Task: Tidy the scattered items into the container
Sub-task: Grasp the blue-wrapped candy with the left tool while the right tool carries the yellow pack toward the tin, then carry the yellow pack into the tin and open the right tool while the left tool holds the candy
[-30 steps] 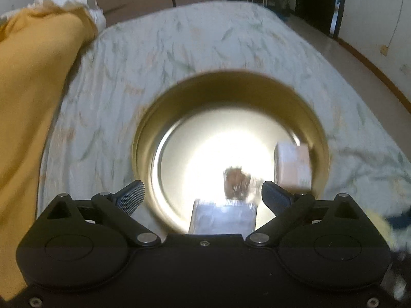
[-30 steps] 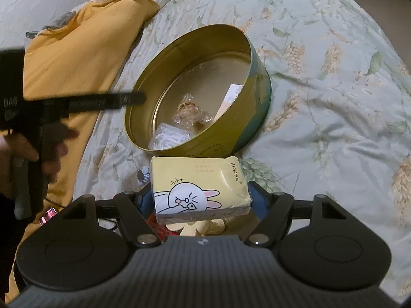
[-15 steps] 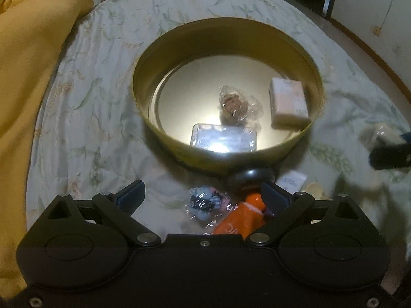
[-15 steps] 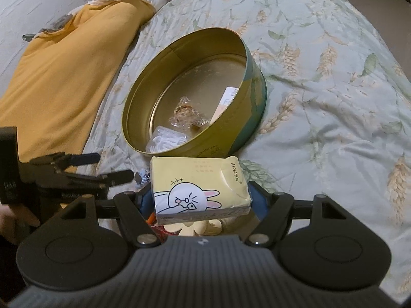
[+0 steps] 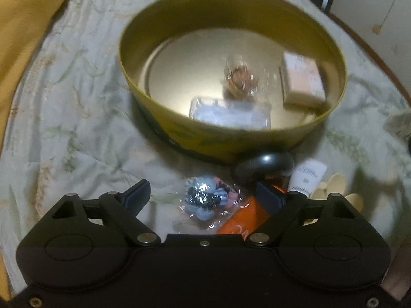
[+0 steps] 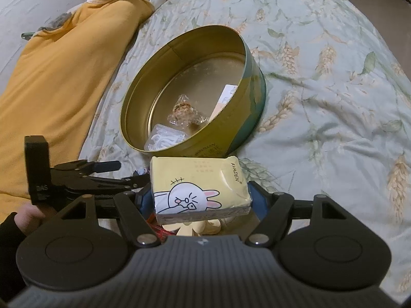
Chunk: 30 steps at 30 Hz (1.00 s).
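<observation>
floral bedspread (image 6: 321, 82); right hand-held gripper (image 6: 200, 197) clamps tissue pack (image 6: 197, 187), left hand-held gripper (image 5: 203, 195) closing, apart over blurred wrapped trinket (image 5: 208, 197).

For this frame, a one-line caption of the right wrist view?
Right gripper holds a yellow tissue pack before the gold tin on the bed.

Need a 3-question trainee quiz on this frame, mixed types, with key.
1. True or false: the right gripper is shut on the tissue pack.
2. What lies between the left gripper's open fingers? A) blue wrapped trinket B) spoon C) key
3. Fill in: the tin already holds ___ items.

Key: 1 true; 2 A; 3 three, namely a clear box, a wrapped sweet and a pink box.
</observation>
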Each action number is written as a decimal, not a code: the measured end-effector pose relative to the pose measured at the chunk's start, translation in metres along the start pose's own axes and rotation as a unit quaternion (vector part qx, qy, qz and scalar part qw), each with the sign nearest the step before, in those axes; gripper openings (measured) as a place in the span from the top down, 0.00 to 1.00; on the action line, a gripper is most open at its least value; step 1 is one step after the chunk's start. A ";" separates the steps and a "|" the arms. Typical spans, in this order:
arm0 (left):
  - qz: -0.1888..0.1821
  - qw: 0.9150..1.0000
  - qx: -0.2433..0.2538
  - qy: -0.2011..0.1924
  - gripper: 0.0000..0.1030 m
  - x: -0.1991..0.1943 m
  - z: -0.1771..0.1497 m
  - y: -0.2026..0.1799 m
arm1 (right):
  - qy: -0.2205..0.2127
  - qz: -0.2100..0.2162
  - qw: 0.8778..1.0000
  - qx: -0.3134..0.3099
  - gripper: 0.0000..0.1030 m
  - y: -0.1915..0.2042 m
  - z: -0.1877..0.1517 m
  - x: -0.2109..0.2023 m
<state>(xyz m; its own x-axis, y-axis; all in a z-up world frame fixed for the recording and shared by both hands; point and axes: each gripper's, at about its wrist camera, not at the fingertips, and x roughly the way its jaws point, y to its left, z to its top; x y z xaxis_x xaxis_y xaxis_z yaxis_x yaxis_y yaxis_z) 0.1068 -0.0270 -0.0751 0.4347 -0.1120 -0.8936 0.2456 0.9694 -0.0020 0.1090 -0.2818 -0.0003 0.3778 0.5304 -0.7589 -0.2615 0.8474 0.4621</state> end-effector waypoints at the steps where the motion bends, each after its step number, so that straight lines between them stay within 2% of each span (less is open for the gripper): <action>1: -0.009 1.000 -0.002 -0.004 0.17 0.002 -0.001 0.000 | 0.001 0.001 1.000 -0.001 0.29 0.000 0.000 0.001; 3: -0.024 1.000 -0.009 -0.006 0.36 0.004 -0.003 0.002 | 0.001 0.002 1.000 -0.003 0.29 0.001 0.000 0.001; 4: -0.034 0.999 -0.019 0.003 0.56 0.005 -0.004 0.004 | 0.002 0.001 1.000 -0.004 0.29 0.000 0.000 0.002; 7: -0.030 0.998 -0.048 0.013 0.69 0.003 -0.008 0.010 | 0.004 0.001 1.000 -0.002 0.29 0.000 -0.001 0.002; 10: -0.024 0.996 -0.083 0.012 0.72 -0.008 -0.012 0.018 | 0.004 0.000 1.000 -0.002 0.29 0.001 0.000 0.002; 13: -0.011 0.994 -0.108 -0.007 0.73 -0.027 -0.015 0.021 | 0.003 -0.001 1.000 -0.005 0.29 0.000 0.000 0.003; 20: -0.027 0.991 -0.115 -0.060 0.73 -0.061 -0.023 0.008 | 0.006 -0.005 1.000 -0.009 0.29 0.001 -0.001 0.003; 24: -0.002 0.990 -0.123 -0.075 0.73 -0.065 -0.030 0.002 | 0.010 -0.012 1.000 -0.015 0.29 0.005 -0.003 0.005; 30: -0.003 0.983 -0.164 -0.085 0.73 -0.068 -0.043 0.017 | 0.015 -0.021 0.999 -0.025 0.29 0.009 -0.007 0.007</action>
<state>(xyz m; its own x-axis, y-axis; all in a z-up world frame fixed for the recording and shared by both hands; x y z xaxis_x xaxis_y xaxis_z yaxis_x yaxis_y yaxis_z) 0.0440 0.0061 -0.0335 0.5795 -0.1251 -0.8053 -0.0320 0.9839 -0.1759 0.1030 -0.2708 -0.0043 0.3632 0.4926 -0.7908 -0.2902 0.8664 0.4064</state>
